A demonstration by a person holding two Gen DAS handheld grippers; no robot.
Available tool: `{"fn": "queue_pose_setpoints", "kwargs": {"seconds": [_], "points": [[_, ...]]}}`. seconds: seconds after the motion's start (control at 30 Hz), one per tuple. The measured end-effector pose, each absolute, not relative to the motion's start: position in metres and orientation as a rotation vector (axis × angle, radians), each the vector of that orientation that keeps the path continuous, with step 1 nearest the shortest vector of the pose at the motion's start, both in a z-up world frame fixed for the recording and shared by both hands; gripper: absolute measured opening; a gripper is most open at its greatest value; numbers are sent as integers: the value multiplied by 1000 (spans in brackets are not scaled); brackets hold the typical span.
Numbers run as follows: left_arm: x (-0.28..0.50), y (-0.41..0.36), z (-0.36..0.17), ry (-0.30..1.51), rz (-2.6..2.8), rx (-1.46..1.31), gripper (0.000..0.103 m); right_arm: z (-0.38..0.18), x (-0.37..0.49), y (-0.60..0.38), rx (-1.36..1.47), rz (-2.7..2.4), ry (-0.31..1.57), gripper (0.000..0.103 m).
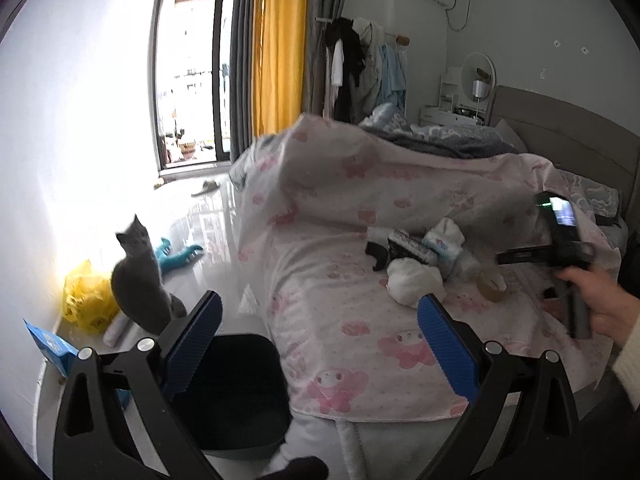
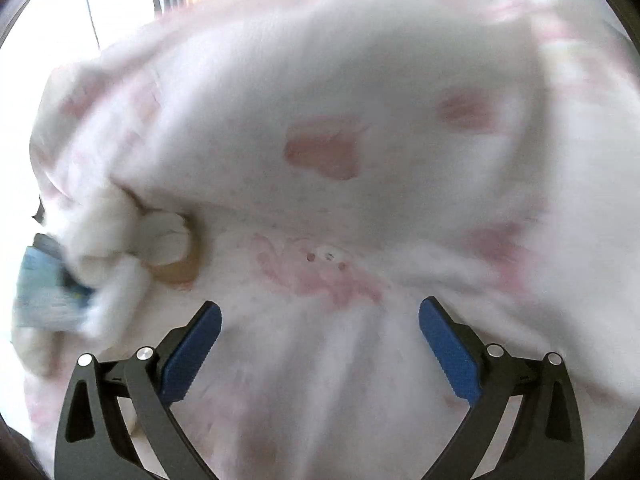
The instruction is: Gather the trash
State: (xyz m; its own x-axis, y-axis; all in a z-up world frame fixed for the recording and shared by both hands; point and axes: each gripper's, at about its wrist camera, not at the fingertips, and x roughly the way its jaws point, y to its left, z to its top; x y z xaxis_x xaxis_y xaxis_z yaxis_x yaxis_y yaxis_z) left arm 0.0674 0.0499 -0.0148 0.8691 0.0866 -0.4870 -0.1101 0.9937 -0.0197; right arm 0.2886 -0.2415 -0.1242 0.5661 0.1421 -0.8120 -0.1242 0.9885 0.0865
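Observation:
A pile of trash lies on the pink patterned bed cover [image 1: 352, 280]: a crumpled white tissue wad [image 1: 414, 280], a blue-and-white wrapper [image 1: 442, 246], a dark packet [image 1: 404, 244] and a brown tape roll [image 1: 493, 286]. A black bin [image 1: 236, 392] stands on the floor at the bed's corner. My left gripper [image 1: 320, 340] is open and empty, above the bin and bed edge. My right gripper [image 2: 320, 344] is open and empty, close over the cover [image 2: 360, 160]; the tape roll [image 2: 180, 268] and white wads [image 2: 116, 240] lie to its left, blurred. The right gripper's body shows in the left wrist view [image 1: 560, 248].
A grey cat [image 1: 138, 280] sits on the floor by a yellow plastic bag [image 1: 86, 300], a blue box [image 1: 52, 346] and a teal toy [image 1: 180, 254]. A window and yellow curtain [image 1: 276, 48] stand behind. Clothes hang on a rack [image 1: 360, 60].

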Motion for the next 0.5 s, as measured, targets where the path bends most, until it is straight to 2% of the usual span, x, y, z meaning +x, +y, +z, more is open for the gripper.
{"fn": "queue_pose_setpoints", "kwargs": {"seconds": [0.07,0.3,0.4,0.5], "points": [[59,51,-6,480,103,-48,100,-96,263,-249,82,171,899,100],[20,51,18,373,85,-37,100,25,82,-250,126,308,363,100],[10,48,21,351,118,-4,100,42,24,-250,74,275,295,100],[7,44,19,369,113,-2,100,40,-4,-244,40,268,340,100]]}}
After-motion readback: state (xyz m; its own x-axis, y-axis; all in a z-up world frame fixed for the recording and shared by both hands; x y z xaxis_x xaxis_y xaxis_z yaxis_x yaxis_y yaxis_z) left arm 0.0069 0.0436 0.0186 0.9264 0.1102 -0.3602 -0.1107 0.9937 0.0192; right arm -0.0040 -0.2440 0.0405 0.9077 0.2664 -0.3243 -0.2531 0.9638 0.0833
